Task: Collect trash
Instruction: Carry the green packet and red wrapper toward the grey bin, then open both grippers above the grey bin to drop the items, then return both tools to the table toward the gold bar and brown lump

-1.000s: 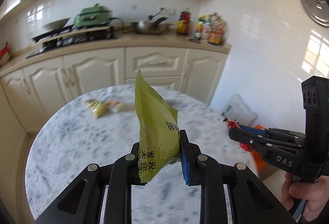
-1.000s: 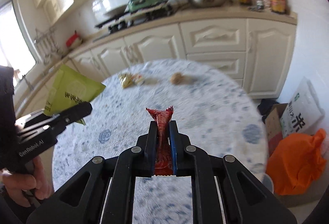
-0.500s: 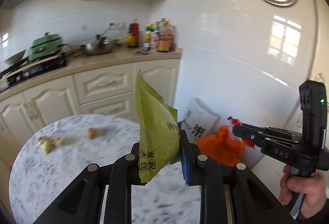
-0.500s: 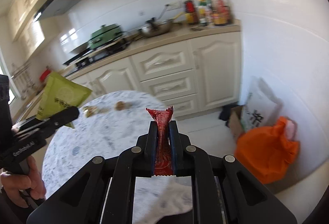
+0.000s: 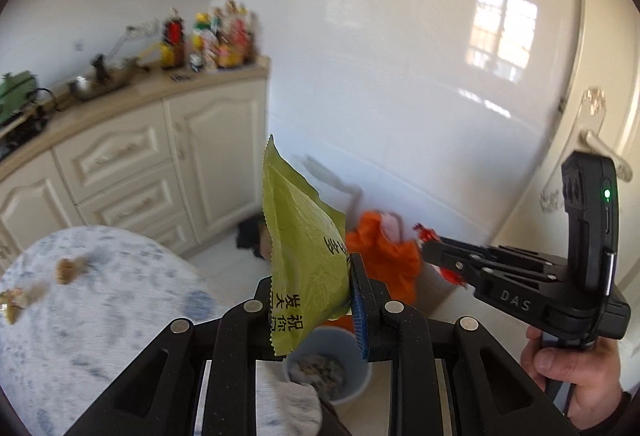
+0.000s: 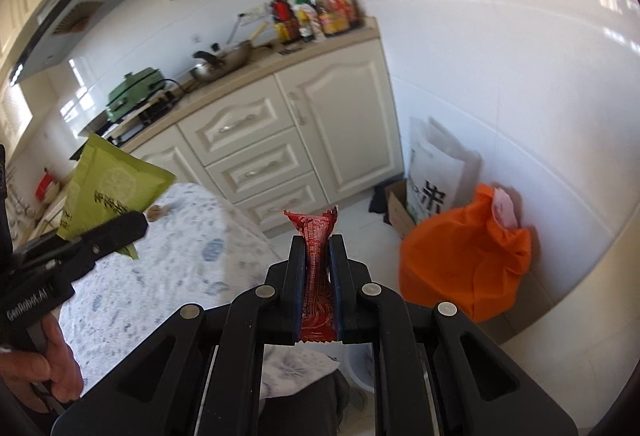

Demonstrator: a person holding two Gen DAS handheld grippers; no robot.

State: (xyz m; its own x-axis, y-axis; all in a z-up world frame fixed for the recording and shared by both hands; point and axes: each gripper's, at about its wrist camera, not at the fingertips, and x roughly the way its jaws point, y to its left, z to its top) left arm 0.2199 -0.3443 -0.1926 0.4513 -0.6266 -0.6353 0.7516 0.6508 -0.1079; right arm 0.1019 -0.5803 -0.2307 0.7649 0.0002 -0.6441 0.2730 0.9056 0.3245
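Observation:
My left gripper (image 5: 314, 300) is shut on a green snack wrapper (image 5: 302, 244), held upright in the air past the table's right edge. My right gripper (image 6: 318, 268) is shut on a red wrapper (image 6: 316, 252). In the left wrist view the right gripper (image 5: 430, 256) is to the right, with the red wrapper (image 5: 426, 234) sticking out. In the right wrist view the left gripper (image 6: 132, 232) holds the green wrapper (image 6: 108, 192) at the left. A grey-blue bin (image 5: 352, 350) with scraps inside stands on the floor just below the left gripper.
A round marbled table (image 5: 100, 316) carries a brown scrap (image 5: 68, 270) and yellowish wrappers (image 5: 14, 306) at its far left. An orange bag (image 6: 464, 252), a white sack (image 6: 434, 172) and a cardboard box (image 6: 398, 208) stand by the tiled wall. Cream cabinets (image 6: 280, 140) are behind.
Both grippers have swung right, away from the table and toward the wall corner, each still holding its wrapper. The bin has come into view below the left gripper.

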